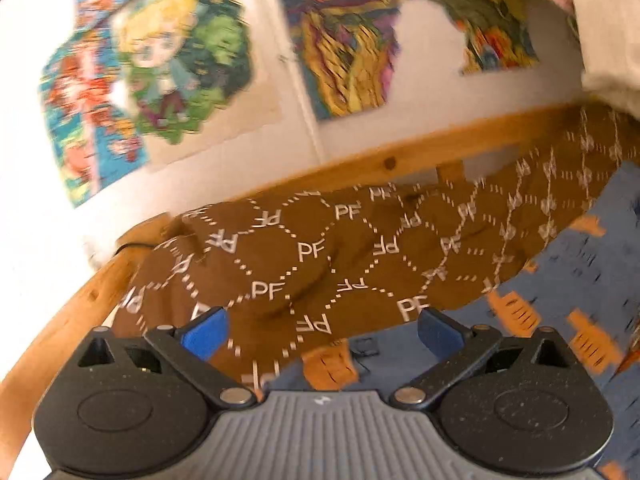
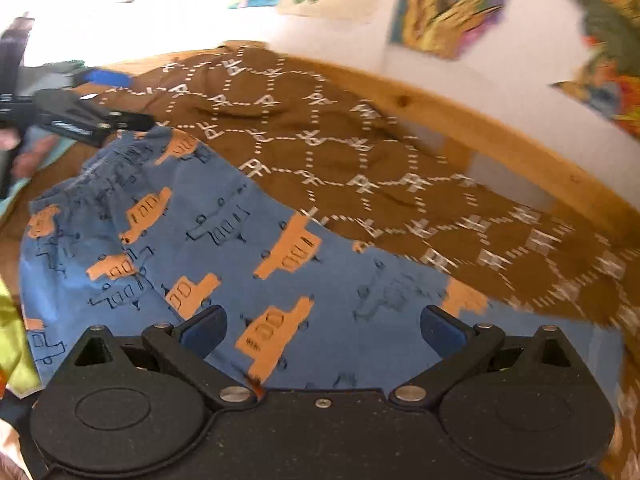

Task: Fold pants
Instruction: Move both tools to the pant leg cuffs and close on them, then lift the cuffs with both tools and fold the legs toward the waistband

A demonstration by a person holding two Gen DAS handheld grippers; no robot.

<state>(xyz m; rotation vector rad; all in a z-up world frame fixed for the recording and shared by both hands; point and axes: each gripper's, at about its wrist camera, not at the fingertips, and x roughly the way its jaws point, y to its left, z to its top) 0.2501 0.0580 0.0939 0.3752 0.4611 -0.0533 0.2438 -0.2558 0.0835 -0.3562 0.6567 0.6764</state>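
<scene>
Brown pants (image 1: pixel 320 256) printed with white "PF" letters lie stretched along the far wooden edge; they also show in the right wrist view (image 2: pixel 340 152). Blue pants (image 2: pixel 248 248) with orange truck prints lie in front of them, partly overlapped by the brown pair; they also show in the left wrist view (image 1: pixel 568 280). My left gripper (image 1: pixel 320 332) is open and empty, just above the near edge of the brown pants; it also shows at the far left of the right wrist view (image 2: pixel 108 100). My right gripper (image 2: pixel 320 332) is open and empty above the blue pants.
A wooden rail (image 1: pixel 360 164) runs behind the clothes, also in the right wrist view (image 2: pixel 500 136). Colourful posters (image 1: pixel 160 64) hang on the white wall behind. A pale cloth (image 1: pixel 608 40) hangs at the upper right. A yellow-green cloth (image 2: pixel 12 340) lies at the left.
</scene>
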